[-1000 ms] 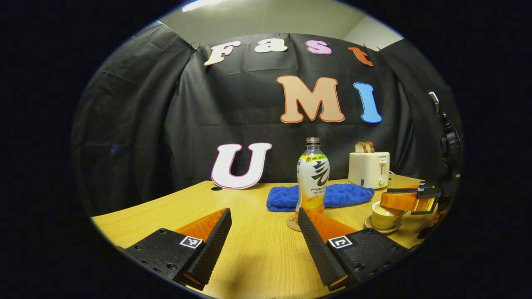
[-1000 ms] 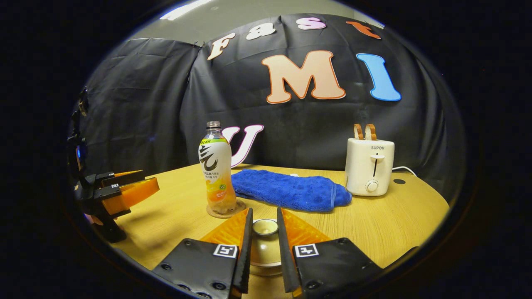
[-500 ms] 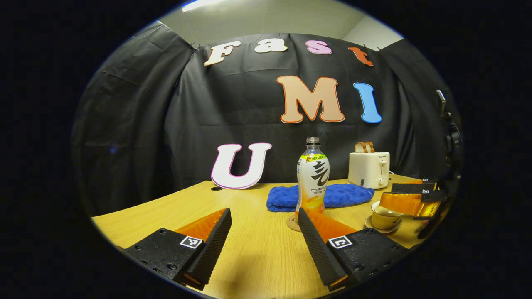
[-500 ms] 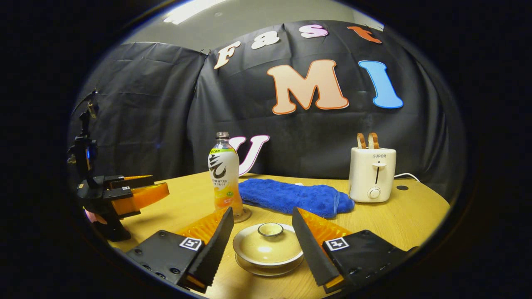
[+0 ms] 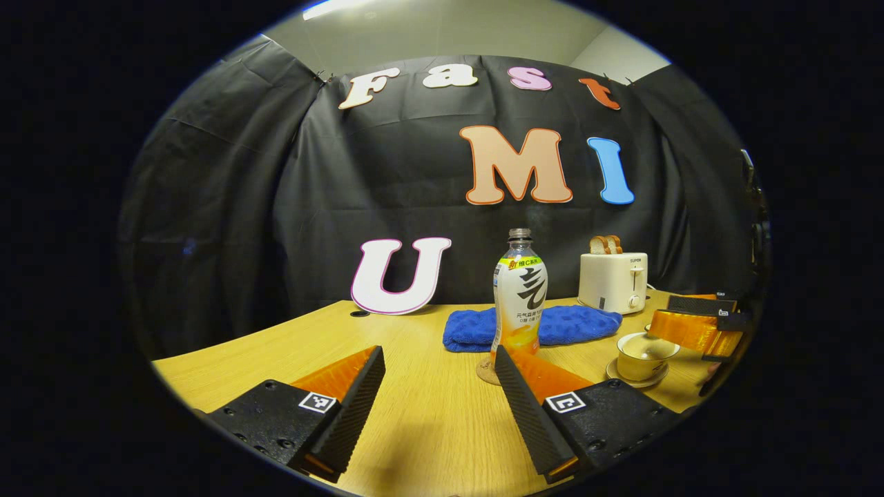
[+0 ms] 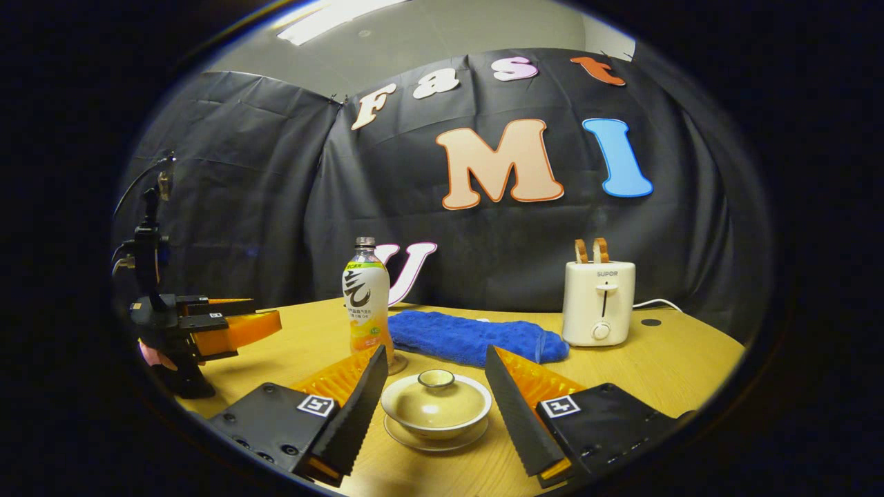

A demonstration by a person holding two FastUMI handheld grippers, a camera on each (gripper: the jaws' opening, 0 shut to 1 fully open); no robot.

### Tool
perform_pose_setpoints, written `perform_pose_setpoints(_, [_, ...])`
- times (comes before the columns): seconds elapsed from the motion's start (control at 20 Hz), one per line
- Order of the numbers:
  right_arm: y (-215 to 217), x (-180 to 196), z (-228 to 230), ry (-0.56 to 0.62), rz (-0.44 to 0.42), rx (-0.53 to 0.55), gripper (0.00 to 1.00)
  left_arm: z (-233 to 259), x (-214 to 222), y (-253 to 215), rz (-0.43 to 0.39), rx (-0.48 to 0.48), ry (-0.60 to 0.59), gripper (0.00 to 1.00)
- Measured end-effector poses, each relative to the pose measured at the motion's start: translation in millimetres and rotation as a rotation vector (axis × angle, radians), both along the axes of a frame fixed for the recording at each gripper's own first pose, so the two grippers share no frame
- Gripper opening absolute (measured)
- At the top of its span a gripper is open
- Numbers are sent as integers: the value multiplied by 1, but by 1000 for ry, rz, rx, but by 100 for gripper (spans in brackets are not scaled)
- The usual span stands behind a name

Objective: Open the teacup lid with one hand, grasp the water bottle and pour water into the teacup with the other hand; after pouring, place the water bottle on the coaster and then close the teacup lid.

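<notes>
Right gripper view looks along the right tool [image 6: 431,397], whose two fingers stand wide apart with nothing between them but air; the teacup [image 6: 436,413] sits just ahead in that gap, on its saucer, with the lid [image 6: 436,395] seated on top. That reads as the lid set back in place and let go, so the cup is covered and the tool has room to come away without knocking it. Left of the cup, the water bottle [image 6: 366,307] stands upright on the round coaster [image 6: 396,364], which suggests pouring is over. Behind lie a blue towel [image 6: 473,337] and a toaster [image 6: 598,302] on the wooden surface [image 6: 663,362]. Left gripper view shows the left tool [image 5: 442,393] equally spread and empty, low over the surface, well short of the bottle, as if parked out of the way.
</notes>
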State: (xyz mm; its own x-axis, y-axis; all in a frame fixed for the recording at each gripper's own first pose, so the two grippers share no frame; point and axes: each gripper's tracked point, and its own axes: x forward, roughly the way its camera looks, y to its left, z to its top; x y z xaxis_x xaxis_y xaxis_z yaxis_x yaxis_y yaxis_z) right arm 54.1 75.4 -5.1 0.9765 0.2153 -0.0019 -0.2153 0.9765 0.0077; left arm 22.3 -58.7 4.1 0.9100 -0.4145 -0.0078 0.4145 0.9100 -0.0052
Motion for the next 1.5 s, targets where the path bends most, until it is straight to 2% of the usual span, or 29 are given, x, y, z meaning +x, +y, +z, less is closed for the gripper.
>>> perform_pose_setpoints(0.15, [-25,-11,2,-4,-83,-3,95,0,0,0,2,0,0,94])
perform_pose_setpoints(0.35, [-66,-25,5,-12,-221,-7,88,1,1,1,5,0,0,94])
perform_pose_setpoints(0.55, [-110,-31,6,-18,-402,-11,95,1,1,1,7,2,0,94])
perform_pose_setpoints(0.65, [-122,-33,6,-21,-468,-14,94,0,2,2,12,3,0,93])
perform_pose_setpoints(0.7, [-124,-33,6,-22,-483,-14,88,0,2,2,15,4,-1,93])
perform_pose_setpoints(0.75, [-125,-33,6,-22,-491,-15,95,1,2,2,19,4,-2,93])
perform_pose_setpoints(1.5, [-126,-33,5,-26,-491,-16,95,0,3,5,30,3,-2,93])
